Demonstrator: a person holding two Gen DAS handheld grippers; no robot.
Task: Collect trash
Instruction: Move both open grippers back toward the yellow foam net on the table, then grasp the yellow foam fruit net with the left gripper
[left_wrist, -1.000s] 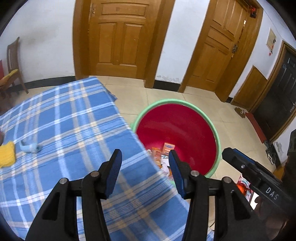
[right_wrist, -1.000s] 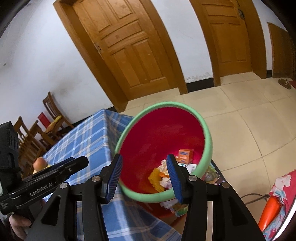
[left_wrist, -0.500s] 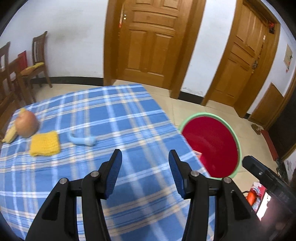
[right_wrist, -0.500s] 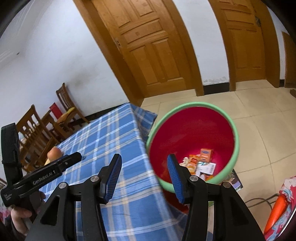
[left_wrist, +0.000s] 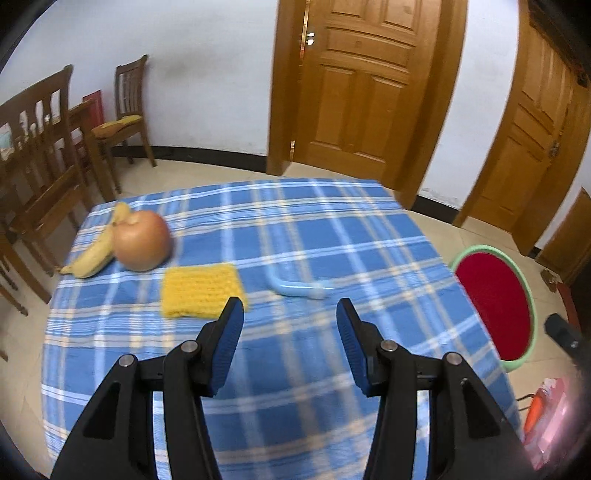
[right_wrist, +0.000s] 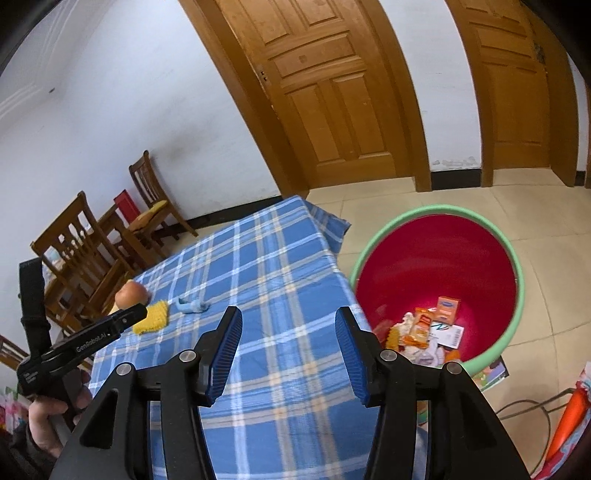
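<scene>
Left tongs (left_wrist: 290, 314) and right tongs (right_wrist: 288, 321), both wide and empty. Pale-blue bent plastic tube (left_wrist: 295, 286) lies on the checked tabletop (left_wrist: 332, 229), probably light, stiff, slippery; best pinched mid-shaft.

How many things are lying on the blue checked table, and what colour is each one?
Yellow: 2, the banana and the knitted cloth
Orange: 1, the round fruit
Light blue: 1, the bent tube
Total: 4 things on the table
</scene>
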